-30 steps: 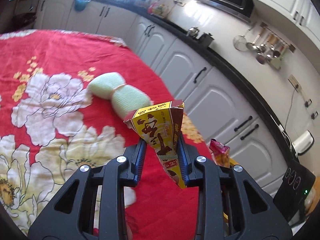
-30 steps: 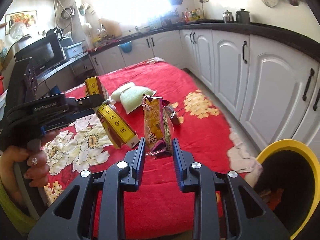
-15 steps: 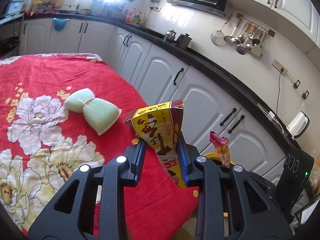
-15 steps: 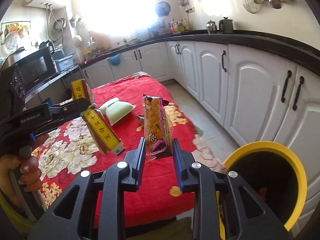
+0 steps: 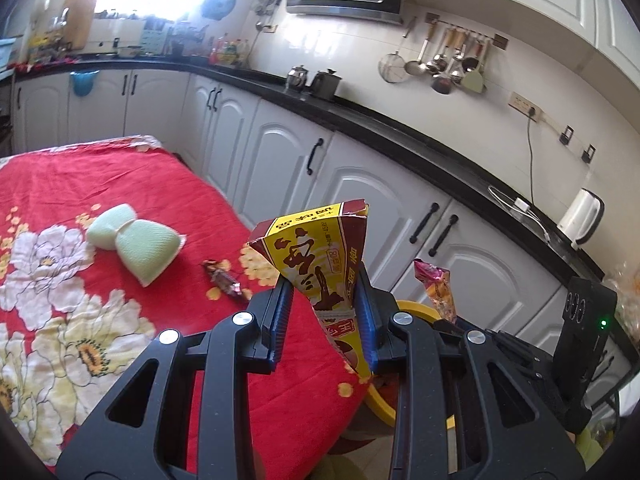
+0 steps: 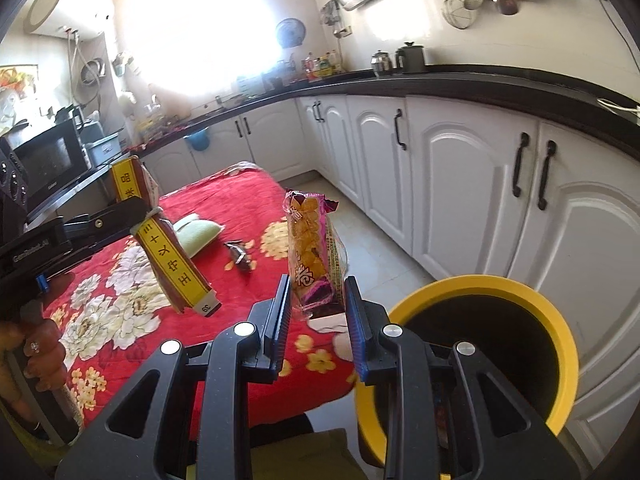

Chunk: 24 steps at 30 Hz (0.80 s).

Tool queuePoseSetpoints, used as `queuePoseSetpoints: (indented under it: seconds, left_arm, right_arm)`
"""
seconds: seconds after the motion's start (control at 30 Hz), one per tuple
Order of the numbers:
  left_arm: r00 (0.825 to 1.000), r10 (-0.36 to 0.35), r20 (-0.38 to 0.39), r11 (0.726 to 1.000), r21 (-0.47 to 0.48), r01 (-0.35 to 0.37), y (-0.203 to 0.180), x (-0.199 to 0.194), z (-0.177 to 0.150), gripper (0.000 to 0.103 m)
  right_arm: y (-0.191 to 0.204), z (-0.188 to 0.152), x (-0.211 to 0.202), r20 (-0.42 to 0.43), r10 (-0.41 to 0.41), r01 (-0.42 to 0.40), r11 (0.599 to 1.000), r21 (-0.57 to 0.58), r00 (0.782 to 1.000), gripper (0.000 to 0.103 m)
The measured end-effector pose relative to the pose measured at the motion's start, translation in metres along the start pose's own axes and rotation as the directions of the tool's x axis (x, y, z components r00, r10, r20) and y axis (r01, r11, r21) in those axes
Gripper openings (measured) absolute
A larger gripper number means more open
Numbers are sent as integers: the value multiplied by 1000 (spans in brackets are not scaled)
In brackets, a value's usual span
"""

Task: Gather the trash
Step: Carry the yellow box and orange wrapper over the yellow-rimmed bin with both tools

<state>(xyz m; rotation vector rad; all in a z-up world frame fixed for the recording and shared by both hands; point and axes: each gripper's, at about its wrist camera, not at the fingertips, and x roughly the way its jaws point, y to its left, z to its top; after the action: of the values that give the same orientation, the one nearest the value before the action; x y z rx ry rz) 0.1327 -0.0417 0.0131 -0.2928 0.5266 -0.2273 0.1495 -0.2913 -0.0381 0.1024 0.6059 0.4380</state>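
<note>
The left tool (image 5: 322,320) is clamped on a yellow and brown cone-shaped carton (image 5: 320,256), which stands up between the two blue-padded fingers with its wide end at the top. The right tool (image 6: 316,320) is clamped on a pink and yellow snack packet (image 6: 314,256), held upright by its lower end.

Both tools are held in the air just beside the yellow trash bin (image 6: 560,332), at the edge of the bench (image 5: 60,184) with the red flowered cloth. The bin stands on the floor between the bench and the white cabinets (image 6: 460,184). Its opening is dark inside, and the snack packet is just beside its rim, not over it.

On the bench, away from the bin, a small dark candy wrapper (image 5: 224,280) lies flat on the cloth. Further from the bin than the wrapper lies a pale green sponge (image 5: 136,246), pinched in the middle like a bow. A hand (image 6: 38,356) grips the handle of the left tool.
</note>
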Motion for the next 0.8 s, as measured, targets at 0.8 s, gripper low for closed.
queuePoseSetpoints:
  seconds: [0.8]
  left_arm:
    - [992,-112,-55,982,148,119,-87,57,-11,23]
  right_arm:
    - [-90,-44,-16,-46,-142,147,979,138,989,25]
